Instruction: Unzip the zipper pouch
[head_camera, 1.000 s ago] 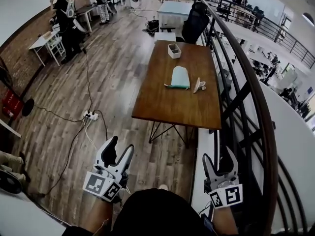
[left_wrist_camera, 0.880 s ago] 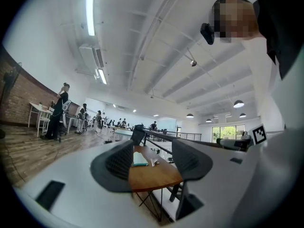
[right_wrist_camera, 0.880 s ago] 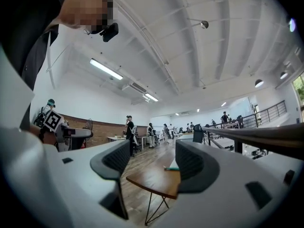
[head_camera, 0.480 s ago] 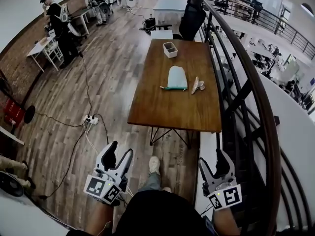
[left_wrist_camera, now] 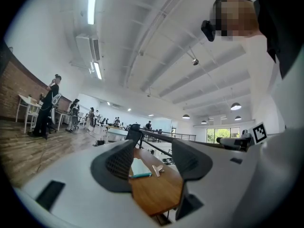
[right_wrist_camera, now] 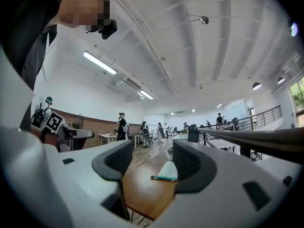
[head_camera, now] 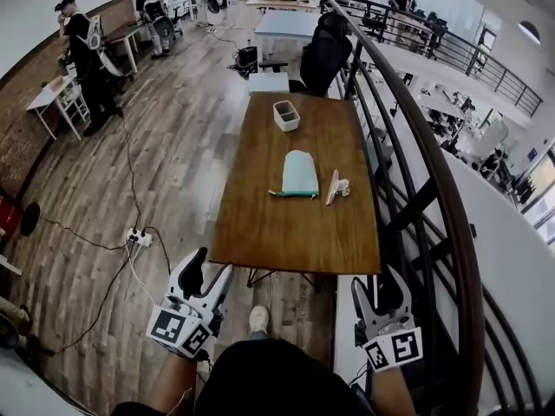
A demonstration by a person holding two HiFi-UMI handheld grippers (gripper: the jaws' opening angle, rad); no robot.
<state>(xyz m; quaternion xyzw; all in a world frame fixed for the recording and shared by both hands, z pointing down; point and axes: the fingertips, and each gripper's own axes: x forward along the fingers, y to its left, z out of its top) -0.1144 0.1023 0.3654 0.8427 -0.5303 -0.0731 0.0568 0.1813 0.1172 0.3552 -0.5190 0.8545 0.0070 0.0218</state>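
A pale mint zipper pouch (head_camera: 298,174) lies flat in the middle of a brown wooden table (head_camera: 260,232), its teal zipper along the near edge; it also shows as the pouch (left_wrist_camera: 139,168) and the pouch (right_wrist_camera: 167,171). My left gripper (head_camera: 211,268) is held low, well short of the table's near left corner, open with nothing between its fingers. My right gripper (head_camera: 381,289) hangs off the near right corner beside the railing; its jaws are closing, still apart and empty.
A small beige clip-like object (head_camera: 336,187) lies right of the pouch. A white box (head_camera: 285,115) stands at the table's far end, an office chair (head_camera: 323,55) behind it. A dark curved railing (head_camera: 434,189) runs along the right. Cables and a power strip (head_camera: 137,237) lie on the floor left.
The view has advanced toward the table, which now sits nearer and more central. Both grippers stay low in front of me; the right gripper's jaws have narrowed slightly.
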